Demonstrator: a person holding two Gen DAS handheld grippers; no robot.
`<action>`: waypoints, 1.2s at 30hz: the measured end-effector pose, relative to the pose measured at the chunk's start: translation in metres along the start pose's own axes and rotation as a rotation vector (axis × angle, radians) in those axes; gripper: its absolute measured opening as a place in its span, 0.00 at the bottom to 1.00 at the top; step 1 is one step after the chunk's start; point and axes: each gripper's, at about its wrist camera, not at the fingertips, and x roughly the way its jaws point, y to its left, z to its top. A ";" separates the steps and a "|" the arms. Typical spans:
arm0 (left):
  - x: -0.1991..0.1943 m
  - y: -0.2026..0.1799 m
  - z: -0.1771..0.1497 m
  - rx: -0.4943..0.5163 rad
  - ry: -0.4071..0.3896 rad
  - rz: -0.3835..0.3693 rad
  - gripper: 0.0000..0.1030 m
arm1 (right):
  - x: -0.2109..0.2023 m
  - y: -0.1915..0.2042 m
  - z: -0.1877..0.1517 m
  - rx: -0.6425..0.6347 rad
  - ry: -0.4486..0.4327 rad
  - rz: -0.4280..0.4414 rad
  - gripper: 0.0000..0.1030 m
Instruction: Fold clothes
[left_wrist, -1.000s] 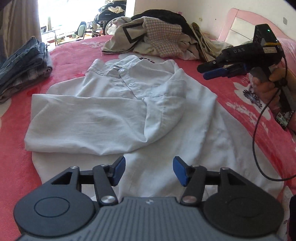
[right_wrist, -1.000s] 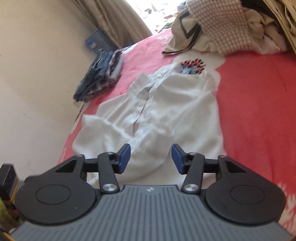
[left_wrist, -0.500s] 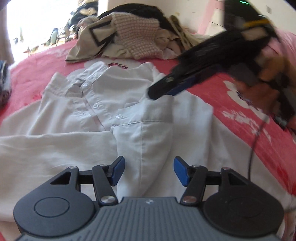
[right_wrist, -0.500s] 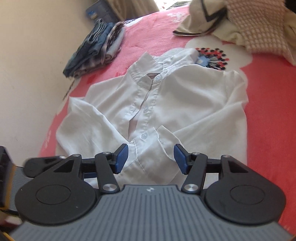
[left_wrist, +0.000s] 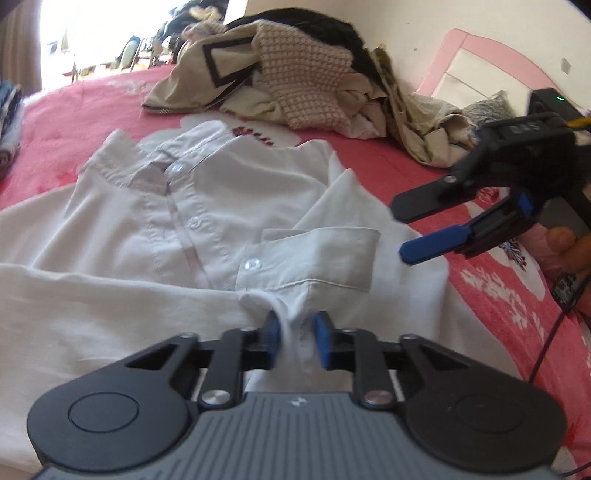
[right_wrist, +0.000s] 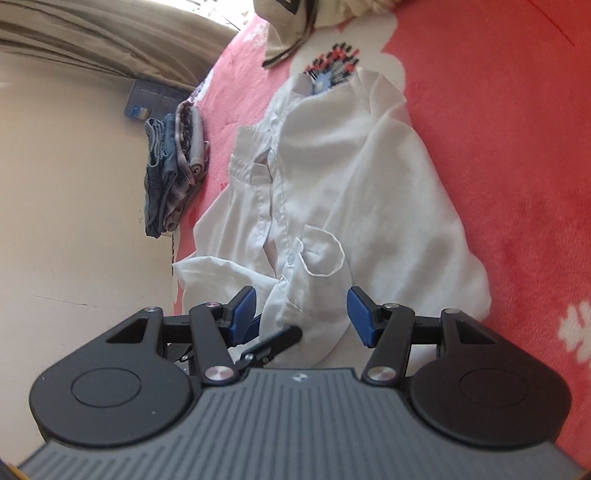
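White shirt (left_wrist: 155, 236) is lying spread on the pink bed (right_wrist: 517, 166); your left gripper (left_wrist: 295, 334) has just been closing, pinching its sleeve (left_wrist: 295, 321), while your right gripper (right_wrist: 303, 314) is hovering with jaws apart.

The shirt (left_wrist: 140, 236) lies spread on the bed (left_wrist: 491, 295), directly ahead of the left gripper (left_wrist: 295, 338), whose 2 jaws have just been closing and now pinch a bunched fold of sleeve just behind the cuff (left_wrist: 314, 258). The collar (left_wrist: 155, 162) sits farther ahead, and beyond it rests a pile of clothes (left_wrist: 295, 85). The right gripper (left_wrist: 406, 232) hangs ahead and to the right of the left one, above the shirt's edge. Seen from the right gripper (right_wrist: 301, 314), the cuff lies just ahead between its jaws, and folded clothes (right_wrist: 173, 170) lie far ahead to the left.
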 end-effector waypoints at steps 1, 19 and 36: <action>-0.005 -0.009 -0.004 0.039 -0.026 0.005 0.12 | 0.001 -0.002 -0.001 0.011 0.007 0.005 0.52; -0.040 -0.134 -0.096 0.818 -0.099 0.038 0.45 | -0.003 -0.009 -0.035 -0.030 0.043 -0.069 0.54; -0.061 -0.125 -0.103 0.701 -0.068 0.156 0.57 | 0.021 0.019 -0.017 -0.356 -0.026 -0.248 0.54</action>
